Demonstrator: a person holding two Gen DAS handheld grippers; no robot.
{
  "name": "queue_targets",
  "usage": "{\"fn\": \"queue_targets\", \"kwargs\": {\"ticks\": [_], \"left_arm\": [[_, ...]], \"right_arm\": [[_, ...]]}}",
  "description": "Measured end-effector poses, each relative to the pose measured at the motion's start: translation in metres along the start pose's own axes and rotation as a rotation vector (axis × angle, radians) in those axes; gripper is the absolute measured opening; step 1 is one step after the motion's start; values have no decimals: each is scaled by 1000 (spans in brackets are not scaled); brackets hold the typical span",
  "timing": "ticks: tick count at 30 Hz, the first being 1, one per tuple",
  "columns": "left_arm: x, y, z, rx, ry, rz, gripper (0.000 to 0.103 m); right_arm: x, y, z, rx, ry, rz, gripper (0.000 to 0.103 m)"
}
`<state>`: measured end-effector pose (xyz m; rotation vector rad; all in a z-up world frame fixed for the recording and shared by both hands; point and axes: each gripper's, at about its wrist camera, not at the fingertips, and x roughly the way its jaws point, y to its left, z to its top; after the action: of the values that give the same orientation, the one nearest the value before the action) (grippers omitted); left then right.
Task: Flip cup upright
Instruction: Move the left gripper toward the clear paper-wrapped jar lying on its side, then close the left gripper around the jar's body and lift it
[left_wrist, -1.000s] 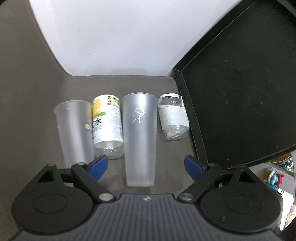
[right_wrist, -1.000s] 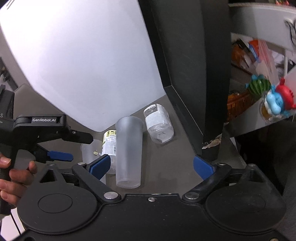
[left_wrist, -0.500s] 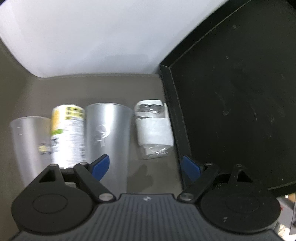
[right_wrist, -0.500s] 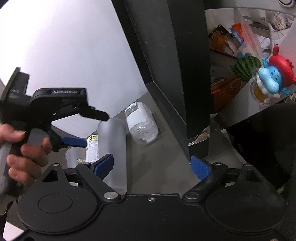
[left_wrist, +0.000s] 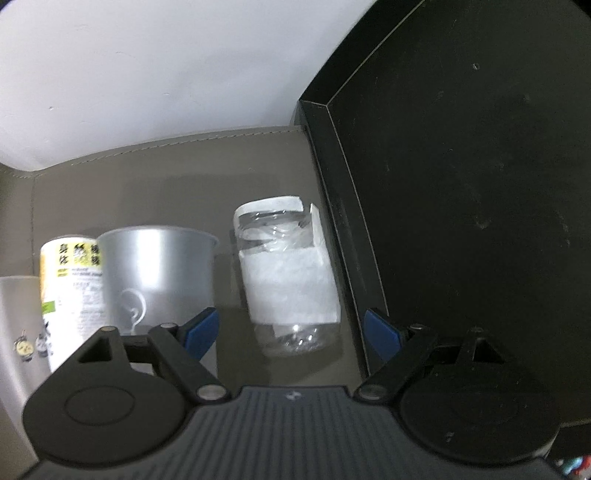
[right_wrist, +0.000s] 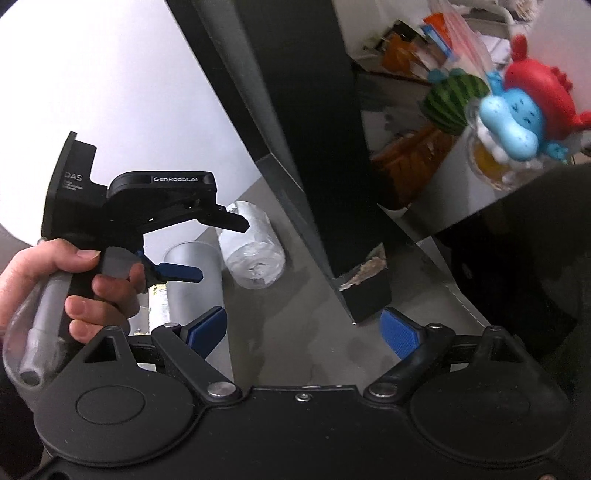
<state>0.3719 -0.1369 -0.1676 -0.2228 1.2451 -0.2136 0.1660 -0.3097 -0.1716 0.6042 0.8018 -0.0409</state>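
Four containers are lying side by side on the grey mat: two frosted plastic cups, one at centre left and one cut off at the left edge, a yellow-labelled bottle, and a clear paper-wrapped bottle. A black tray is bordering them on the right. Both the left gripper and right gripper are being held open, nothing between the fingers.

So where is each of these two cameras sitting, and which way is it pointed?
Left wrist: on the left hand-held gripper, looking down at the wrapped cup; only its open fingers show.
Right wrist: on the right hand-held gripper, farther back; shows the person's hand holding the left one.
Shared: wrapped cup, frosted cup.
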Motion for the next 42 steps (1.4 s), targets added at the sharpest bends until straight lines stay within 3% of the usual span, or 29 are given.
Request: {"fn": "queue_targets", "kwargs": {"ticks": [7, 12, 14, 15, 17, 25, 34, 42], "left_arm": [[26, -13, 9, -19, 32, 16, 86], [40, -23, 14, -4, 22, 69, 86], [43, -26, 15, 8, 15, 78, 78], [45, -27, 15, 15, 21, 100, 63], [45, -26, 14, 2, 26, 107, 61], [23, -26, 11, 24, 4, 79, 61], [-12, -23, -6, 73, -14, 31, 61], [-45, -9, -29, 116, -19, -9, 61]], "right_arm": [[1, -6, 1, 18, 2, -20, 90], [0, -5, 2, -1, -16, -42, 90], [0, -4, 2, 0, -21, -44, 90], [1, -4, 2, 2, -19, -46, 90], [2, -4, 2, 9, -13, -45, 90], [-3, -1, 3, 17, -14, -30, 90], [-11, -17, 3, 144, 26, 72, 90], [-16, -17, 1, 182, 15, 127, 90]]}}
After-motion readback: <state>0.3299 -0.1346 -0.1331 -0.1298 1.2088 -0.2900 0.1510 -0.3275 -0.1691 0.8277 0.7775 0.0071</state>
